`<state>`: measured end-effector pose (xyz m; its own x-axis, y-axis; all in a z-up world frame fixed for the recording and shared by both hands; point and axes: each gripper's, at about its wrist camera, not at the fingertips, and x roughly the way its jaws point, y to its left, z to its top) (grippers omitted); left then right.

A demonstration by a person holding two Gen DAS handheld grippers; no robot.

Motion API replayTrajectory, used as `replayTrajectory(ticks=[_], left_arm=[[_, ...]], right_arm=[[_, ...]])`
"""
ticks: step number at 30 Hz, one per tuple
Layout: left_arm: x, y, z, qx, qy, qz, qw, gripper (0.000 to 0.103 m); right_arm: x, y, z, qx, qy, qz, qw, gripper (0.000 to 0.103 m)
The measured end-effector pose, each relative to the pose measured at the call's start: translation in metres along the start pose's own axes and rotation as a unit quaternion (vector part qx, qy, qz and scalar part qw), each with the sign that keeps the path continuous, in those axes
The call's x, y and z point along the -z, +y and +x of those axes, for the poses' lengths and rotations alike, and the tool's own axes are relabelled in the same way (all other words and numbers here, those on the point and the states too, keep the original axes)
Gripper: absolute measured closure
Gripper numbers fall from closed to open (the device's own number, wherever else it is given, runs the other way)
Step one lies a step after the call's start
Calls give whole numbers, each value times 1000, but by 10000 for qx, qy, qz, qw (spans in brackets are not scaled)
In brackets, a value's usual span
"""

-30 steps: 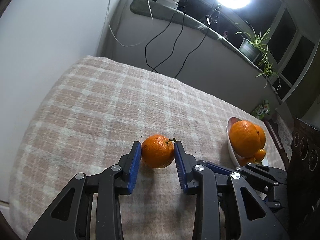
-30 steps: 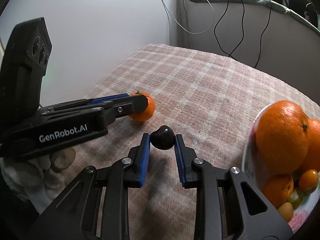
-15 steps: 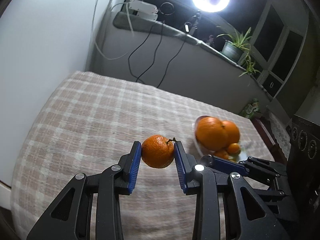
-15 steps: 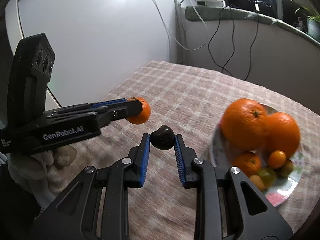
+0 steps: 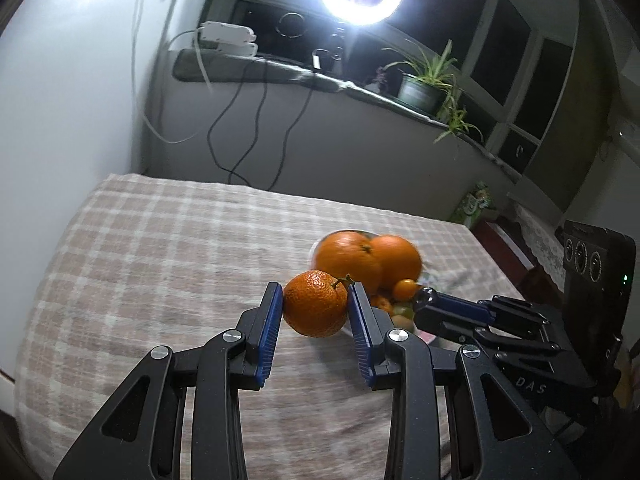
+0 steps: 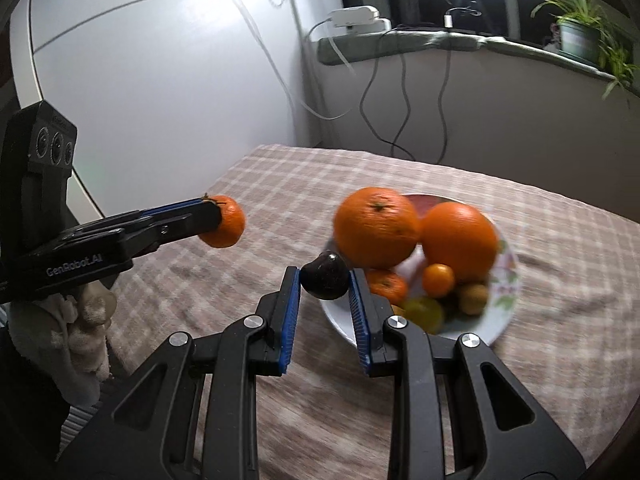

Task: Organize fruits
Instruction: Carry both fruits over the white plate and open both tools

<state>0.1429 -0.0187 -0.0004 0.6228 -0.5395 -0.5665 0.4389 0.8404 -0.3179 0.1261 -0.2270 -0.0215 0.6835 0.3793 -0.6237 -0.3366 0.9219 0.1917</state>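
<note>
The step in hand looks like carrying two fruits to the plate (image 6: 502, 312), and doing it well means bringing each gripper over a free gap before letting go. The left gripper (image 5: 316, 308) pinches a mandarin (image 5: 315, 304) between its blue pads, clear of the cloth (image 5: 140, 264). The right gripper (image 6: 325, 280) pinches a small dark fruit (image 6: 325, 276), just at the plate's near rim. The plate is already crowded: two big oranges (image 6: 376, 226) sit at the back, with small orange, yellow and brownish fruits heaped in front. A low release would be wise, since round fruit dropped on a pile may roll off the shallow rim. The dark fruit probably belongs in the front gap; the mandarin could rest to the left of the big oranges. The two grippers should go in one at a time so they do not knock each other.

The mandarin has pebbled, matte skin and a short stem stub. The dark fruit is smooth and glossy, roughly heart-shaped. The plate is white glazed ware with a floral print. The checked cloth is soft and woven, so it will slow a stray fruit
</note>
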Motion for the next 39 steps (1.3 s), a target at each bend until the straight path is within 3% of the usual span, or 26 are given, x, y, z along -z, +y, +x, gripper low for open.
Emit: replayTrajectory(ticks=[16,26,39], left_arm=[[8,-42,40,341,389,143,9986,71],[16,-50,62,219,637,171,9976,71],[16,-52,70,10,709,253,9972,71]], right_arm=[[15,-62,-32,358,-185,478,9980,77],[22,-84,-27,360,-94,596,9975,77],[24,-84,-6,277,88,576,9979,77]])
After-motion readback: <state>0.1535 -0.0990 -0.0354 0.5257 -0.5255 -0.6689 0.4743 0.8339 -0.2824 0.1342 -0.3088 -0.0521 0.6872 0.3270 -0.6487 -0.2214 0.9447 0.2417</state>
